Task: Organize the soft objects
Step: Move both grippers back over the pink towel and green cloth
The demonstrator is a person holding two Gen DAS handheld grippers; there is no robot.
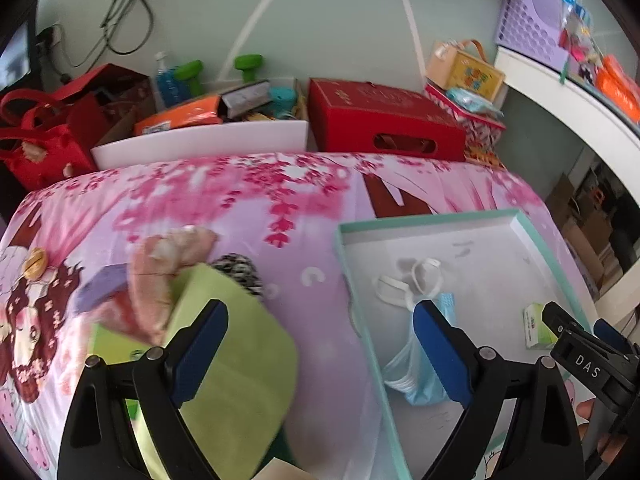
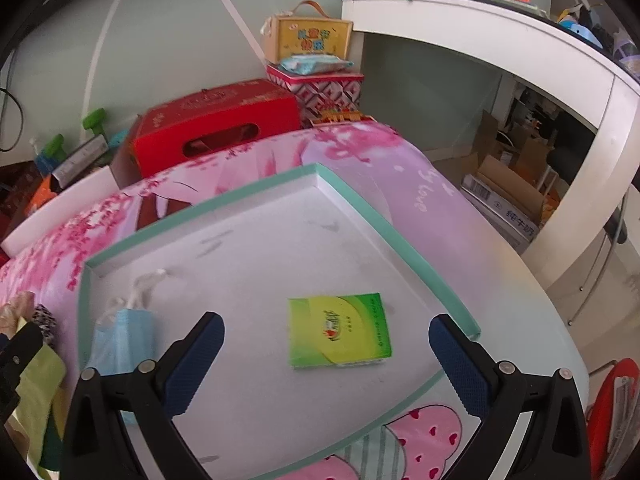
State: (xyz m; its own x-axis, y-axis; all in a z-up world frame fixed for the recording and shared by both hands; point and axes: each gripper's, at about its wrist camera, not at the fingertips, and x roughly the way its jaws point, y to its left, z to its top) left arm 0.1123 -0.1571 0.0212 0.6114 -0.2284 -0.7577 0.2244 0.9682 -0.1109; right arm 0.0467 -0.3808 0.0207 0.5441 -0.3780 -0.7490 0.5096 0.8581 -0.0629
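While both the left gripper (image 1: pixel 320 344) and right gripper (image 2: pixel 326 354) gape wide, the tray (image 2: pixel 200 206) rim rings bare floor.

Green cloth (image 1: pixel 236 344): lower part hidden behind the left gripper (image 1: pixel 320 316), blurred. Pink fabric (image 1: pixel 168 276) blurred, its kind unclear. Face mask (image 2: pixel 120 340) partly covered by the right gripper's (image 2: pixel 326 332) finger. Tissue pack (image 1: pixel 538 326) partly occluded.
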